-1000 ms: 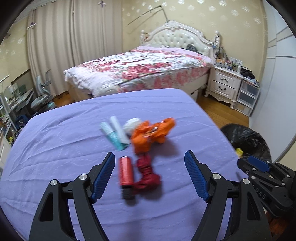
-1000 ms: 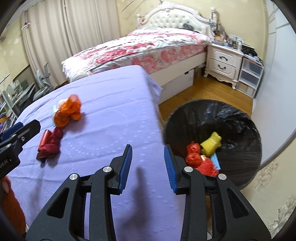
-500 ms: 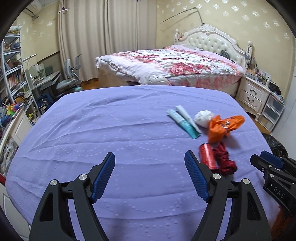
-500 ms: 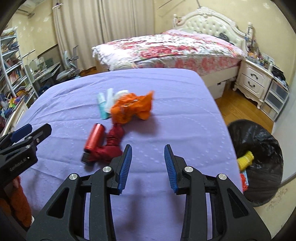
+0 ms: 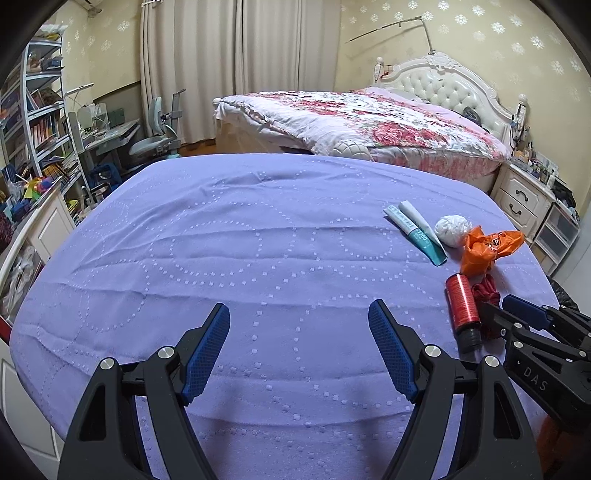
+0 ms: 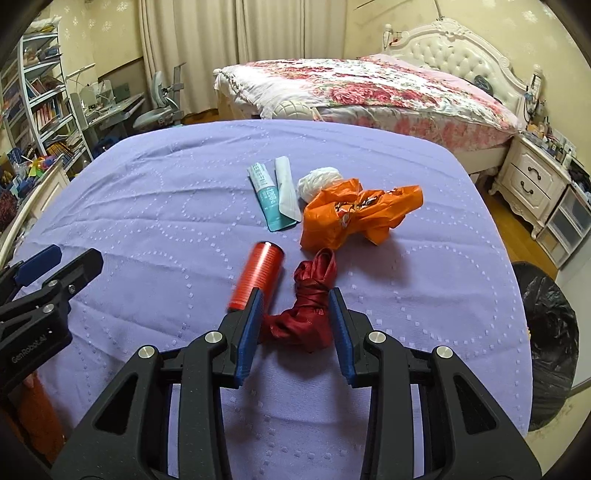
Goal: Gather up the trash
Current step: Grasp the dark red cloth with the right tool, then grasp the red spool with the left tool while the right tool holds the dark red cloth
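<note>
Right gripper [image 6: 295, 317] parted around soft, light red ribbon wad [image 6: 308, 314] near purple bed [image 6: 147, 206] right edge; best pinched mid-bunch; left gripper [image 5: 299, 347] wide, empty.

A bedroom with cream wallpaper [image 5: 480, 33] dotted with pale snowflake motifs and long beige curtains [image 5: 236, 66] closed along the far wall. A bed [image 5: 369, 122] with a tufted white headboard [image 5: 447, 85] carries a pink floral cover; a white nightstand [image 5: 524, 195] stands beside it on wood flooring [image 6: 506, 225]. At left, a crowded bookshelf [image 5: 40, 110], a desk [image 5: 107, 136] and a grey swivel chair [image 5: 159, 133]. Light is warm and even
</note>
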